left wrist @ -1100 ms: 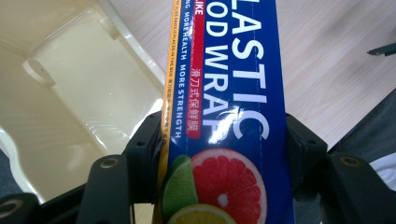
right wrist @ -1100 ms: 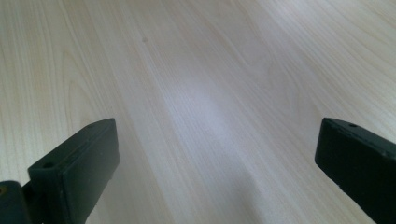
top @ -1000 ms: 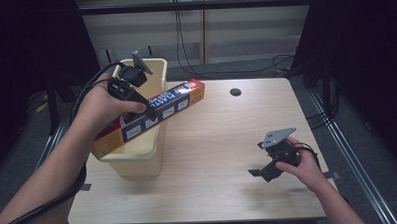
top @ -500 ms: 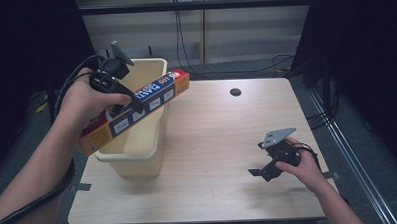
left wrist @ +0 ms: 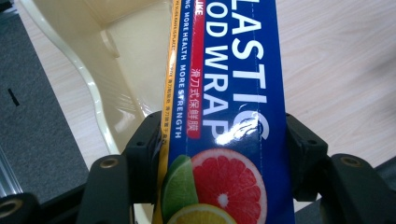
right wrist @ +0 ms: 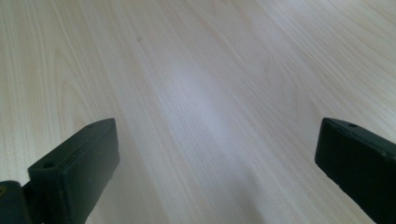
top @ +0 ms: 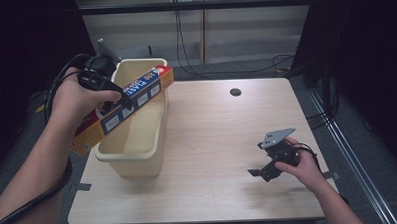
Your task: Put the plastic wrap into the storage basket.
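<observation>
Above the cream plastic bin (top: 137, 139), the left gripper (top: 117, 97) is clamping the long blue-and-orange plastic-wrap box (top: 122, 108) mid-length, so its overhanging end is likely risking catching the rim and twisting loose, while the right gripper (top: 262, 171) is idling with jaws wide over the desk (top: 212, 131).

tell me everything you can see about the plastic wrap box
The plastic wrap box is a long, slim carton, blue and orange with white lettering and citrus pictures. The left gripper is clamped across it, one jaw on each long side. It hangs tilted over the cream bin, far end higher, near end past the bin's rim.
</observation>
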### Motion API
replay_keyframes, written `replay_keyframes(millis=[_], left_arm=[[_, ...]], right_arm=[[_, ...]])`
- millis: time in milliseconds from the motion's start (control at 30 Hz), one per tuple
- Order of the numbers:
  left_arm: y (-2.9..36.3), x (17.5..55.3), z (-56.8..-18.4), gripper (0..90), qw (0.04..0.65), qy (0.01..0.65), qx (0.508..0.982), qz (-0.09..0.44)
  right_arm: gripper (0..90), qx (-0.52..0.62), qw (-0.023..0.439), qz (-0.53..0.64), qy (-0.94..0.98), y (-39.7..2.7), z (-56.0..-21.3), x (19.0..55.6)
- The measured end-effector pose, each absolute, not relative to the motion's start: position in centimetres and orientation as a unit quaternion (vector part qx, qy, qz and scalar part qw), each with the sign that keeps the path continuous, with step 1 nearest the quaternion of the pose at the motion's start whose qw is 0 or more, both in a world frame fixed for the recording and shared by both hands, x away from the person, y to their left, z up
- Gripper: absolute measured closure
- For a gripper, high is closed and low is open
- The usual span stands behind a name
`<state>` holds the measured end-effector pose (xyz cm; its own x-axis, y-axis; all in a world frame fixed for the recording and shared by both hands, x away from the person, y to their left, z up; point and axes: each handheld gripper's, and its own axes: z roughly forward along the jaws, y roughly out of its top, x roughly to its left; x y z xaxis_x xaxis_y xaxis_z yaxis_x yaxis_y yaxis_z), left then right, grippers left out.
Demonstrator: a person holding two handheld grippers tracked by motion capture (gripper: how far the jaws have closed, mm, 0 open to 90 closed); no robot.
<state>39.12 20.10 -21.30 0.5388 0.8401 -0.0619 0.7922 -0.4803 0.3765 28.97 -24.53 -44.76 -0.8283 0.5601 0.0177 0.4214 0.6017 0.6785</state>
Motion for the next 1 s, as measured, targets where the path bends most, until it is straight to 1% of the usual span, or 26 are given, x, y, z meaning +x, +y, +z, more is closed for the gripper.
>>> replay_keyframes(millis=[233,400,600,1000], left_arm=[[20.3,39.7,-21.2,41.4,0.182,0.505,0.84,0.075],[20.8,40.1,-21.0,41.4,0.177,0.52,0.83,0.092],[21.2,40.6,-21.0,41.4,0.179,0.553,0.808,0.103],[20.5,41.3,-21.6,41.2,0.166,0.608,0.765,0.128]], right_arm=[[0.0,0.272,0.101,0.347,0.892,-24.6,-44.8,28.9],[0.1,0.275,0.098,0.349,0.89,-24.8,-44.9,28.9],[0.1,0.272,0.095,0.35,0.891,-24.9,-45.0,29.0],[0.1,0.272,0.099,0.348,0.892,-24.9,-44.9,28.8]])
